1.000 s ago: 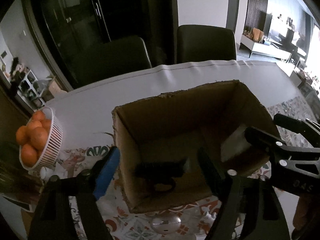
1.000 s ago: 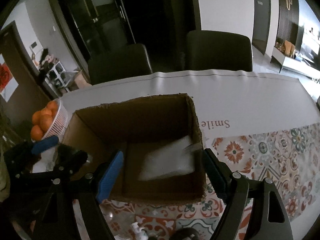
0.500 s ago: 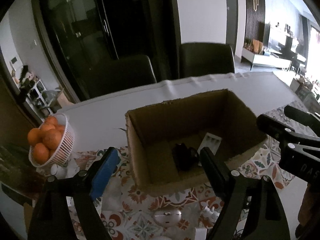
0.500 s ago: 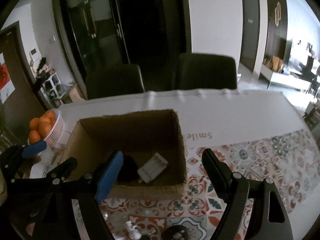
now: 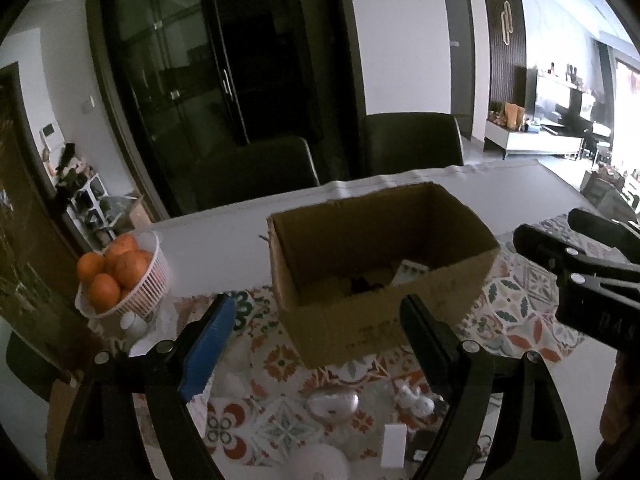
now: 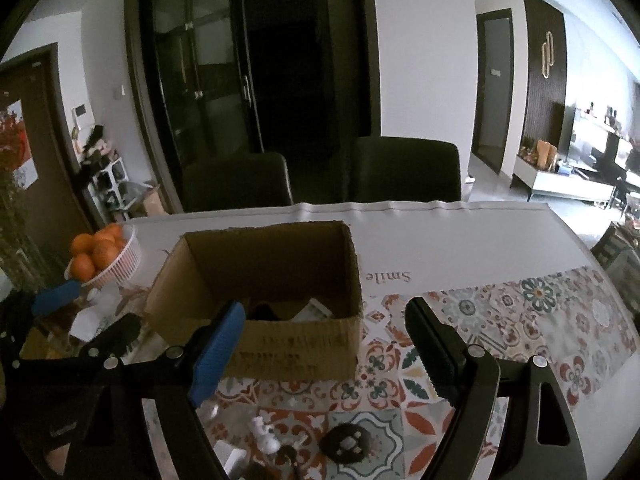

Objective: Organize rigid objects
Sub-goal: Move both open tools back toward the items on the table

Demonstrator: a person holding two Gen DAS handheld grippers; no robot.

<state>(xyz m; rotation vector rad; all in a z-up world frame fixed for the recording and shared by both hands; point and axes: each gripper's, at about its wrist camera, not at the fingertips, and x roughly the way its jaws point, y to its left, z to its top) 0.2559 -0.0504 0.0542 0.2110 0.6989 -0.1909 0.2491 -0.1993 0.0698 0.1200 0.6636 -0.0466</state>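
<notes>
Patterned cloth covers the counter (image 6: 520, 320), where both the left claw (image 5: 316, 328) and right claw (image 6: 324, 336) hover spread and empty above loose items (image 6: 344, 442); next, likely, another goes into the cardboard box (image 6: 288, 352).

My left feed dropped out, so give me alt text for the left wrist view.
An open cardboard box sits on a patterned tablecloth ahead of the open, empty left tongs. A basket of oranges stands left, and the right tongs enter from the right.
</notes>
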